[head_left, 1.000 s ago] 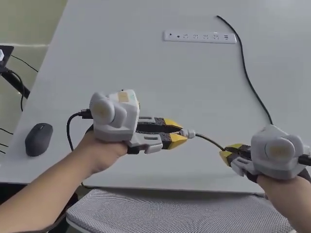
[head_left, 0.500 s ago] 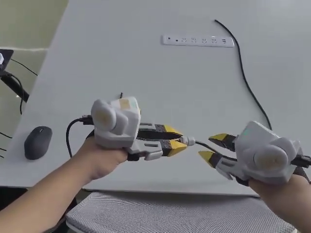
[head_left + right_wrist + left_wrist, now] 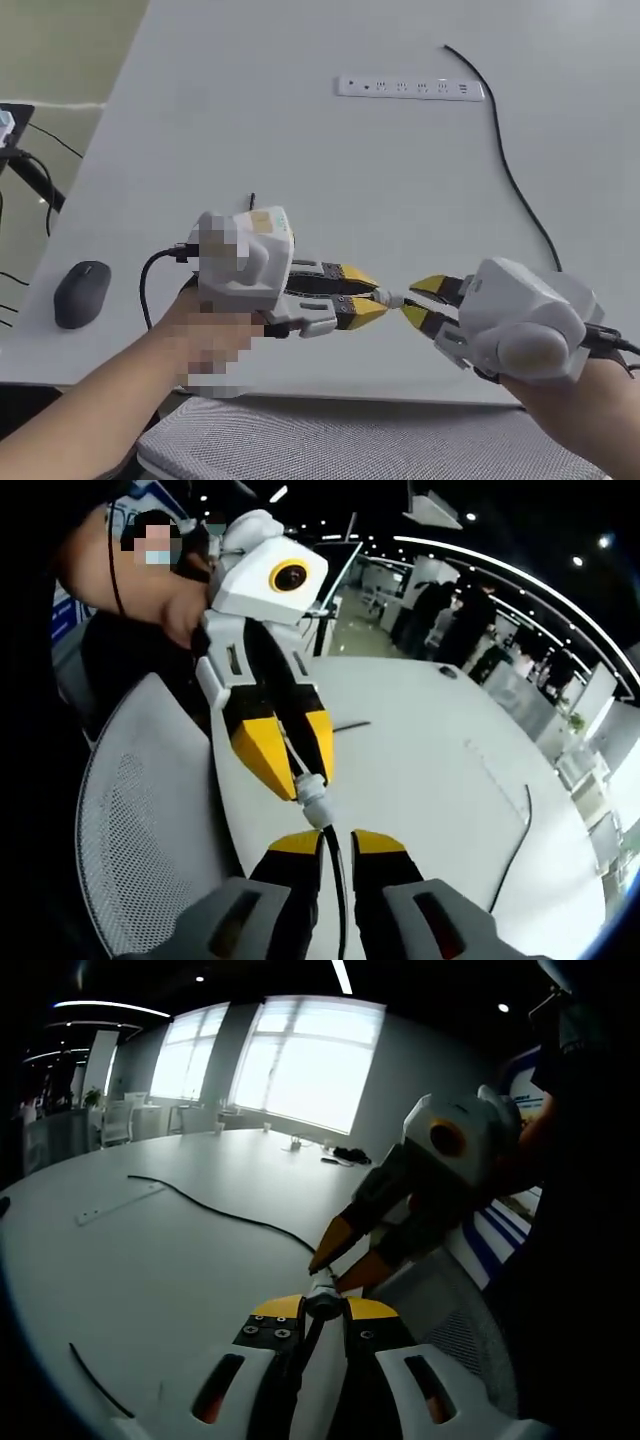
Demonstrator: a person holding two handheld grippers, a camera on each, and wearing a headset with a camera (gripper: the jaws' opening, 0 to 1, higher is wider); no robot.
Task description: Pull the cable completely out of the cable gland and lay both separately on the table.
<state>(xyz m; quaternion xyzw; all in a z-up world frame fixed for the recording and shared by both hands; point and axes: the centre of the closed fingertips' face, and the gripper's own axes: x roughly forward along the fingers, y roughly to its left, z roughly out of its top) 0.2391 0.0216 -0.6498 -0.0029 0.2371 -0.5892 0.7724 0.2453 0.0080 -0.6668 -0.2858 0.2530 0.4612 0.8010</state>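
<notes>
Yellow tips of the left gripper (image 3: 365, 300) are pinched together on the cable gland (image 3: 390, 298), which pokes out just past them. That grip looks meant to anchor the fitting while the other side pulls. Facing it, the right gripper (image 3: 420, 300) has its jaws apart, one on each side of the cable (image 3: 334, 875) where it leaves the gland. Its tips are just beside the gland and clamped on nothing. I judge it sits that close so the bite lands on the cable right at the gland and the pull runs straight along it. The cable is threaded in the gland, so the separation is not yet done. Beneath the gland is the near edge of the table (image 3: 300, 150). Well beyond the gland lie a power strip (image 3: 410, 87) and a black cord (image 3: 510, 160), and a mouse (image 3: 82, 293) sits well apart on the left-gripper side of the gland.
</notes>
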